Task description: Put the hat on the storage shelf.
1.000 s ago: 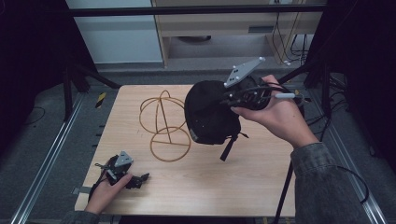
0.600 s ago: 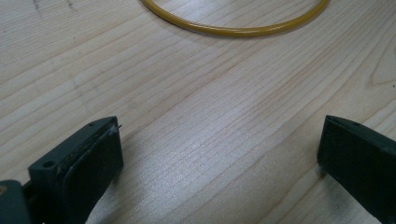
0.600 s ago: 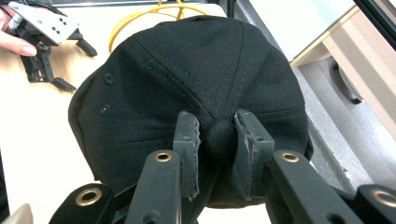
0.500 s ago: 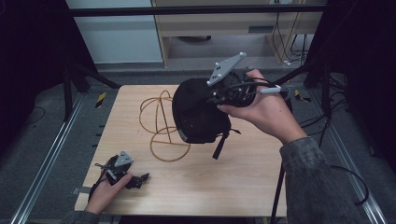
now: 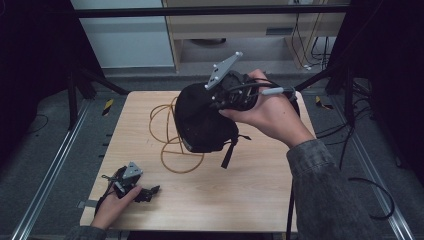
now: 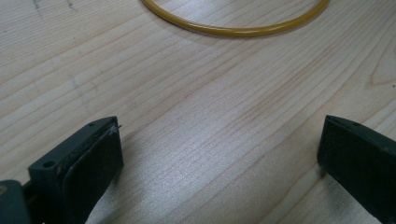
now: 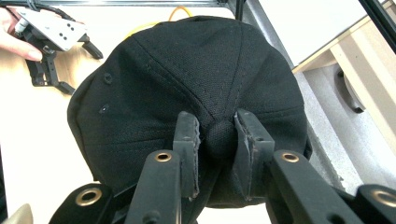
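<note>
A black cap [image 5: 202,120] hangs in the air over the middle of the table, partly in front of a yellow wire stand [image 5: 167,137]. My right gripper [image 7: 217,135] is shut on the cap [image 7: 196,70], its jaws pinching the fabric at the crown button. In the high view the right gripper [image 5: 217,102] sits at the cap's upper right side. My left gripper [image 5: 147,192] rests on the table near the front left corner, held by a hand. Its jaws [image 6: 219,154] stand wide open over bare wood, with the stand's yellow base ring [image 6: 233,30] beyond them.
The wooden table [image 5: 250,200] is framed by metal rails on the floor at both sides. A cabinet [image 5: 240,25] stands beyond the far edge. Cables trail from the right gripper past the table's right edge.
My right gripper has carried the cap to the left, toward the yellow wire stand, so it now covers part of it. The left gripper has stayed in place.
</note>
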Demonstrator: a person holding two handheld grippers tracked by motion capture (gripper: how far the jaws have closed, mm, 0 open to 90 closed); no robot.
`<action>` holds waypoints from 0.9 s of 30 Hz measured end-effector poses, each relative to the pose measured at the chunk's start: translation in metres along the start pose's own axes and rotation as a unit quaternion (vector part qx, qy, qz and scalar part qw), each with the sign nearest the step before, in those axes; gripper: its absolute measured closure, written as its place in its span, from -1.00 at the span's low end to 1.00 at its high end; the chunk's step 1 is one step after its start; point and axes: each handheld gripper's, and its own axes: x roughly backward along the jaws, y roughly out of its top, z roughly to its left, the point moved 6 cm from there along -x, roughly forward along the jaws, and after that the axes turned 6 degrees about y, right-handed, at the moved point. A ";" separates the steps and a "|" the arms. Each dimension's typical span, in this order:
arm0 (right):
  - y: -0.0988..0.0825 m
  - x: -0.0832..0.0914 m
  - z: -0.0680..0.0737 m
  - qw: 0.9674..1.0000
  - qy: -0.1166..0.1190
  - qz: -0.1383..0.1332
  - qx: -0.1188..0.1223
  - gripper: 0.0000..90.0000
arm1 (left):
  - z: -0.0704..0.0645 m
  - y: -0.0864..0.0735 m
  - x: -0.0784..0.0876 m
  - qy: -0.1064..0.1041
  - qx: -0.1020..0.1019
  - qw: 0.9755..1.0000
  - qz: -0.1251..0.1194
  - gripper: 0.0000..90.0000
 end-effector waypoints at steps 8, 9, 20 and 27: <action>0.008 -0.005 0.002 1.000 0.004 0.005 0.008 0.61 | 0.000 0.000 0.000 0.000 0.000 1.000 0.000 -1.00; 0.009 -0.005 0.002 1.000 0.003 0.005 0.009 0.61 | 0.000 0.000 0.000 0.000 0.000 1.000 0.000 -1.00; 0.019 -0.017 0.004 1.000 0.007 0.009 0.016 0.61 | 0.000 0.000 0.000 0.000 0.000 1.000 0.000 -1.00; 0.030 -0.026 0.005 1.000 0.011 0.009 0.020 0.61 | 0.000 0.000 0.000 0.000 0.000 1.000 0.000 -1.00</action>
